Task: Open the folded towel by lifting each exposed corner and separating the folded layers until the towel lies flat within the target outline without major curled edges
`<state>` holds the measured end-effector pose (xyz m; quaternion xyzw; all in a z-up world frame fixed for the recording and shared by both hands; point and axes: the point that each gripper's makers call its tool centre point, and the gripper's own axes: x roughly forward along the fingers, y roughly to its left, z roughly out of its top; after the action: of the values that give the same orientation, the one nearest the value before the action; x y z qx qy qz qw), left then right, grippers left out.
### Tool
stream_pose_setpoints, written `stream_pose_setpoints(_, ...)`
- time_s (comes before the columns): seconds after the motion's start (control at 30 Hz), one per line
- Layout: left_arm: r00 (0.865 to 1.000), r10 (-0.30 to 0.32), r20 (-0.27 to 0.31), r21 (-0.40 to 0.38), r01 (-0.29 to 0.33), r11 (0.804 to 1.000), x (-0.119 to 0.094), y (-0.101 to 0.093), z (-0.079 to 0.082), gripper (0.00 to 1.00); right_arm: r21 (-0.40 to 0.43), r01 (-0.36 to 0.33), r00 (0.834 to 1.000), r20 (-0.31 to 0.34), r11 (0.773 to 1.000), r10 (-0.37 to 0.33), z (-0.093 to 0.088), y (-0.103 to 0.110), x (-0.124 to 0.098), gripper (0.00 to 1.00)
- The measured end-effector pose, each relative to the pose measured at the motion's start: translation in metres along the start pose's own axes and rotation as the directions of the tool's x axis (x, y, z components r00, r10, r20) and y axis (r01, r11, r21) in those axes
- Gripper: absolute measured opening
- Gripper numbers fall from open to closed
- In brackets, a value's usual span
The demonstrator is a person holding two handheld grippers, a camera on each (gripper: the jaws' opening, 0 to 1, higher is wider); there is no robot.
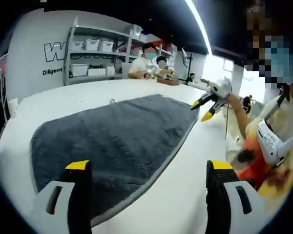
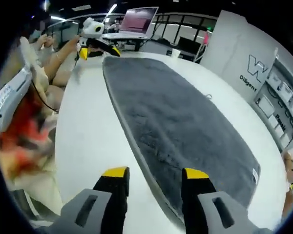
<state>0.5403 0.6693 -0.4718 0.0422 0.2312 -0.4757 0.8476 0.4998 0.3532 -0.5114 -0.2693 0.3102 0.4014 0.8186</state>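
White table [image 1: 195,195] underneath; dark grey towel [image 1: 117,141] spread flat across frame centre (edges uncurled). Left gripper [image 1: 149,168] spread wide, empty, lower frame. Right gripper [image 2: 151,173] parted, straddling towel edge.

White table [image 1: 195,180], dark grey towel [image 1: 117,141] spread flat on it, small loop at edge

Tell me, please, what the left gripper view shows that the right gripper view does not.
Left gripper view: two seated people beyond the white table. Right gripper view: an open laptop and the towel's white label. Both: the grey towel spread on that table, with the left hand-held gripper and the right hand-held gripper open.
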Motion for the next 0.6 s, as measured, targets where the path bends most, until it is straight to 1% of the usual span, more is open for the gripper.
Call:
stream_pose_setpoints(0.17,0.999,0.031,-0.030,-0.003,-0.031,1.000,-0.006,0.006,-0.009,0.95,-0.034,-0.050,0.999,-0.019,0.998,0.050,0.001,0.005,0.016,0.23)
stream_pose_setpoints(0.27,0.998,0.041,-0.046,-0.005,-0.042,0.999,-0.009,0.009,-0.015,0.95,-0.028,-0.064,0.998,-0.015,0.998,0.063,0.001,0.004,0.020,0.12)
stream_pose_setpoints(0.3,0.998,0.046,-0.051,-0.007,-0.046,0.999,-0.010,0.010,-0.016,0.95,-0.026,-0.066,0.998,-0.012,0.997,0.066,0.001,0.003,0.022,0.07)
stream_pose_setpoints(0.37,0.997,0.055,-0.058,-0.009,-0.055,0.998,-0.011,0.013,-0.017,0.95,-0.023,-0.068,0.998,-0.014,0.997,0.068,0.000,0.001,0.024,0.00)
stream_pose_setpoints(0.47,0.996,0.062,-0.057,-0.011,-0.062,0.998,-0.013,0.015,-0.018,0.95,-0.026,-0.092,0.996,-0.021,0.995,0.092,-0.003,0.004,0.025,0.00)
stream_pose_setpoints(0.6,0.996,0.065,-0.059,-0.014,-0.065,0.998,-0.014,0.018,-0.018,0.94,-0.019,-0.105,0.994,-0.015,0.994,0.104,-0.004,0.006,0.023,0.00)
